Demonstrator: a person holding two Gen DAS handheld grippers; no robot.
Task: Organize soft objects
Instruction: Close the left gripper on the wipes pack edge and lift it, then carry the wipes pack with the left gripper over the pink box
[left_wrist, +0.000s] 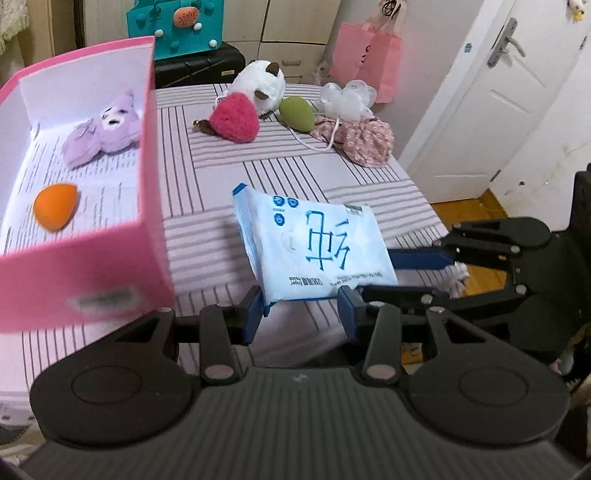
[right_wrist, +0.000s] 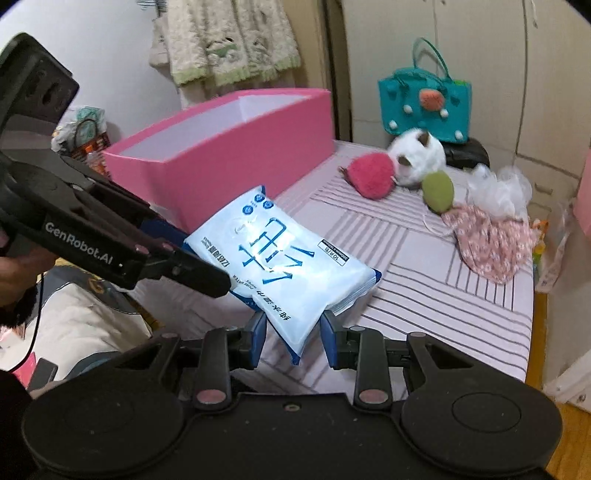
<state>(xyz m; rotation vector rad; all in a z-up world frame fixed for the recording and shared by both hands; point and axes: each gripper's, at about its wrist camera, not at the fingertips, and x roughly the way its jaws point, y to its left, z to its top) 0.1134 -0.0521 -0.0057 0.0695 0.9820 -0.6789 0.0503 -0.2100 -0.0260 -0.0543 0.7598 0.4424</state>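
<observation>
Above the near edge of the striped pink-and-white bed (left_wrist: 295, 192), one flat pale-blue plastic pack of tissues with large blue characters (left_wrist: 314, 243) hangs tilted, clear of the sheet.

Right gripper (left_wrist: 369, 273): clenched on one end of the pack, blue pads above and below it.
Left gripper (left_wrist: 303, 314): blue fingers apart, one at each side of the pack's lower corner; whether they press it cannot be told. From the right wrist, the left gripper's fingers (right_wrist: 199, 258) reach the pack's far end, contact again unclear.

Pink cardboard box with white lining (left_wrist: 147, 155), at the bed's left edge, holding:
- one lilac plush doll (left_wrist: 99, 129), toward the far end;
- one orange egg-shaped sponge (left_wrist: 55, 210), nearer, well apart from the doll.

Far edge of the bed, grouped close together:
- one red fuzzy plush (left_wrist: 234, 118);
- one white plush with brown ears (left_wrist: 260, 85), just behind it;
- one green egg-shaped sponge (left_wrist: 295, 114);
- one white mesh puff (left_wrist: 347, 96);
- one pink floral cloth (left_wrist: 358, 136), touching the puff.

Beyond the bed: teal felt handbag (left_wrist: 175, 26).
</observation>
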